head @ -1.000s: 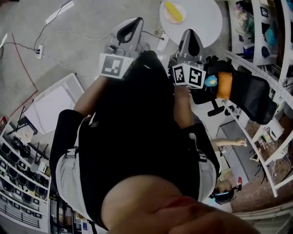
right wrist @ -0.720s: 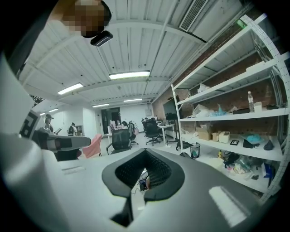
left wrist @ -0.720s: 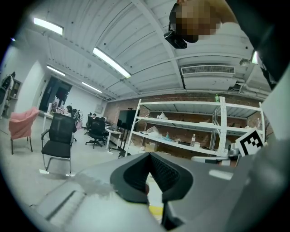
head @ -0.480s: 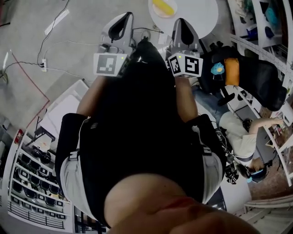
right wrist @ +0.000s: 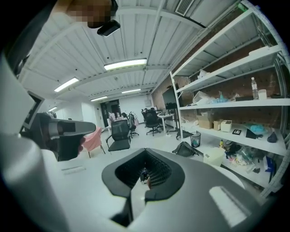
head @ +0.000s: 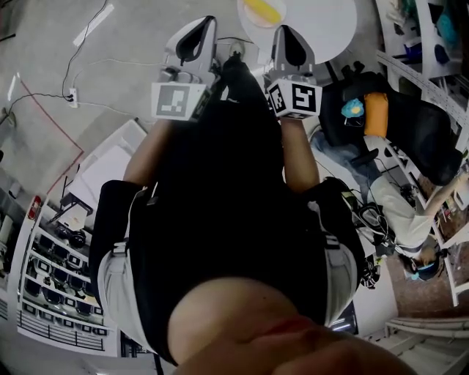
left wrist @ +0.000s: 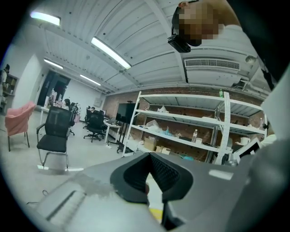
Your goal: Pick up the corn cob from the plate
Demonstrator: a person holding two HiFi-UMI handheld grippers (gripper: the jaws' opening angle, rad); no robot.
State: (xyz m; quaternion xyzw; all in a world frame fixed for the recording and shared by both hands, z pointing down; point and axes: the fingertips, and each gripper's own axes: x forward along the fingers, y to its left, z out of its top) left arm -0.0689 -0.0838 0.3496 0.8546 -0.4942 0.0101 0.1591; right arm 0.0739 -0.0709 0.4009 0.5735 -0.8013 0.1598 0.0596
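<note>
The yellow corn cob (head: 260, 10) lies on a white plate (head: 246, 20) at the near-left part of a round white table (head: 322, 26), at the head view's top edge. My left gripper (head: 204, 22) and right gripper (head: 286, 31) are held side by side in front of me, pointing toward the table and short of the plate. Neither touches the corn. In the left gripper view the left gripper (left wrist: 149, 156) has its black pads meeting at the tip with nothing held. In the right gripper view the right gripper (right wrist: 146, 152) is likewise shut and empty, with the left gripper's side (right wrist: 59, 133) at its left.
A black office chair (head: 410, 124) with an orange bag (head: 376, 113) stands right of the table. A person (head: 407, 212) sits low at the right. Metal shelves (right wrist: 226, 104) line the right wall. Cables (head: 73, 95) and a white panel (head: 102, 168) lie on the floor at the left.
Both grippers have moved forward toward the round table and a little lower. The plate with the corn now sits closer to their tips. Both stayed shut.
</note>
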